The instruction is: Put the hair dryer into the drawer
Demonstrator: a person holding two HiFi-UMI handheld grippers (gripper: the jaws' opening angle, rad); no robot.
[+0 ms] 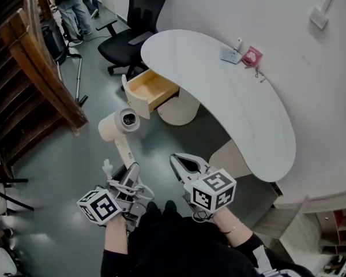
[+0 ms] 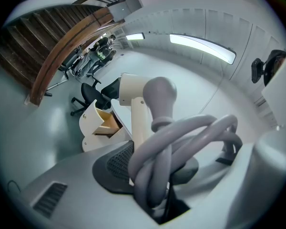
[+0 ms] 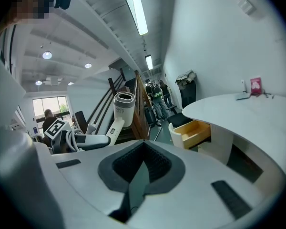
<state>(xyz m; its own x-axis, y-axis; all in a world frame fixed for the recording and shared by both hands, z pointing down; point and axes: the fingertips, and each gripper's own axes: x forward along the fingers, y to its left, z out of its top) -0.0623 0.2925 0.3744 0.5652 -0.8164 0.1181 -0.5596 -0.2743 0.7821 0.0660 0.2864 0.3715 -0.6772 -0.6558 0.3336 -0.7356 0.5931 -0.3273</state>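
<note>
Grey floor (image 1: 57, 172) of an office beside a curved white table (image 1: 248, 114), whose drawer (image 1: 153, 90) is pulled open.
A person's left gripper (image 1: 130, 172) has its jaws clamped on the handle of a cream hair dryer (image 1: 120, 126), held in the air short of the drawer, with its grey cord (image 2: 181, 142) looped at the jaws. The right gripper (image 1: 176, 159) hangs alongside, jaws together and empty.

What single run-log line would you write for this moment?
left hand-held gripper: shut on hair dryer handle | right hand-held gripper: shut, empty | drawer: open, hair dryer not yet inside
</note>
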